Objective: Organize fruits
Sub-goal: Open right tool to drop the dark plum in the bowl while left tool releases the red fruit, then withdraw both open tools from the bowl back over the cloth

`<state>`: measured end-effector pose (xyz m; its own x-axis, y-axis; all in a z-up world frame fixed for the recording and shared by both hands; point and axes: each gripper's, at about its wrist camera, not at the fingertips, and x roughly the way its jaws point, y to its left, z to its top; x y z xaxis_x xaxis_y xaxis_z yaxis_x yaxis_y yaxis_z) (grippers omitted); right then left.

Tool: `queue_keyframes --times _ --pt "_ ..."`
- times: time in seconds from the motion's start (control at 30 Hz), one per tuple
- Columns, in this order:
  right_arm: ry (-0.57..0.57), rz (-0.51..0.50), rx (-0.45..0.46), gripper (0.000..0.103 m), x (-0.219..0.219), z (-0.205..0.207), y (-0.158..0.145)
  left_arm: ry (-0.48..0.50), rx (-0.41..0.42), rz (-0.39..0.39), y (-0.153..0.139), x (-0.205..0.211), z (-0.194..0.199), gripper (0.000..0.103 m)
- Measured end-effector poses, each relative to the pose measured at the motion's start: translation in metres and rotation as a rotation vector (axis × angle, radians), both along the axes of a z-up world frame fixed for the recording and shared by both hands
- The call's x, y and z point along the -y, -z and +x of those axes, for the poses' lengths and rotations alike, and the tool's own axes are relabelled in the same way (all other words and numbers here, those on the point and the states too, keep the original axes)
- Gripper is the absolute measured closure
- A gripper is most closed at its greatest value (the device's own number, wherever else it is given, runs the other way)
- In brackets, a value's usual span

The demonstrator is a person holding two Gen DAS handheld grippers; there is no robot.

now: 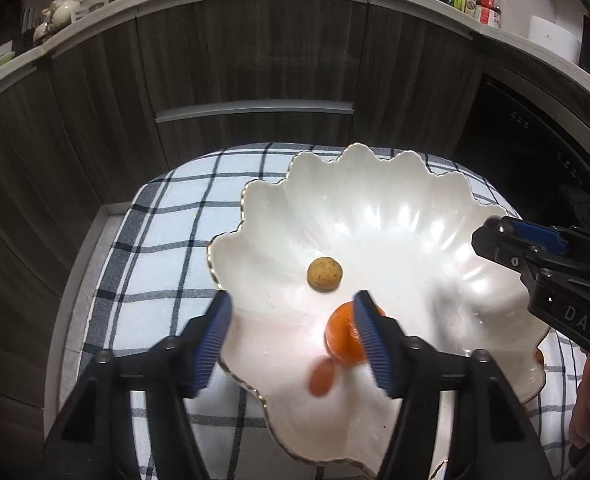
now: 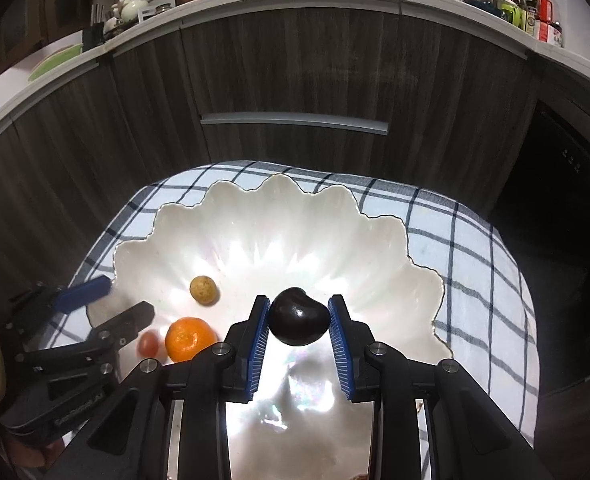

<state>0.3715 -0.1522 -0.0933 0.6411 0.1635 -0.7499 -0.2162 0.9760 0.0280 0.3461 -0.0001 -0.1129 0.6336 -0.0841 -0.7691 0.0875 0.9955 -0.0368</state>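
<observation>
The right claw point(image 2: 298, 318) is clenched on a dark plum point(image 2: 299, 316) above the shell-shaped dish point(image 2: 279, 216). The left claw point(image 1: 291, 340) hangs spread and empty over the orange point(image 1: 341, 334). The slick plum could slip and roll toward the rim at 3 o'clock. A small red fruit point(image 2: 148, 343) at 9 o'clock of the orange looks blurred, maybe rolling, and might get knocked out
</observation>
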Motion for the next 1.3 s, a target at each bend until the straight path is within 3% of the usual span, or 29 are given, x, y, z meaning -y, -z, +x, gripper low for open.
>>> queue_keyframes --times 0.03,0.1,0.2,0.77,1.3 --pt "-0.001 0.0 0.0 0.066 0.0 0.0 0.0 0.001 0.002 0.004 -0.001 0.0 0.0 0.038" --pt "0.002 0.0 0.007 0.045 0.001 -0.001 -0.001 0.001 0.015 0.022 -0.003 0.0 -0.002 0.037" --pt "0.017 0.0 0.03 0.035 0.003 -0.004 -0.004 -0.003 0.016 0.016 -0.005 -0.001 -0.004 0.034" --pt "0.055 0.014 0.071 0.035 0.014 -0.029 -0.024 -0.005 0.067 0.038 -0.028 0.005 -0.029 0.032" --pt "0.141 0.008 0.138 0.035 0.029 -0.085 -0.055 -0.006 0.121 0.048 -0.056 0.012 -0.077 0.032"
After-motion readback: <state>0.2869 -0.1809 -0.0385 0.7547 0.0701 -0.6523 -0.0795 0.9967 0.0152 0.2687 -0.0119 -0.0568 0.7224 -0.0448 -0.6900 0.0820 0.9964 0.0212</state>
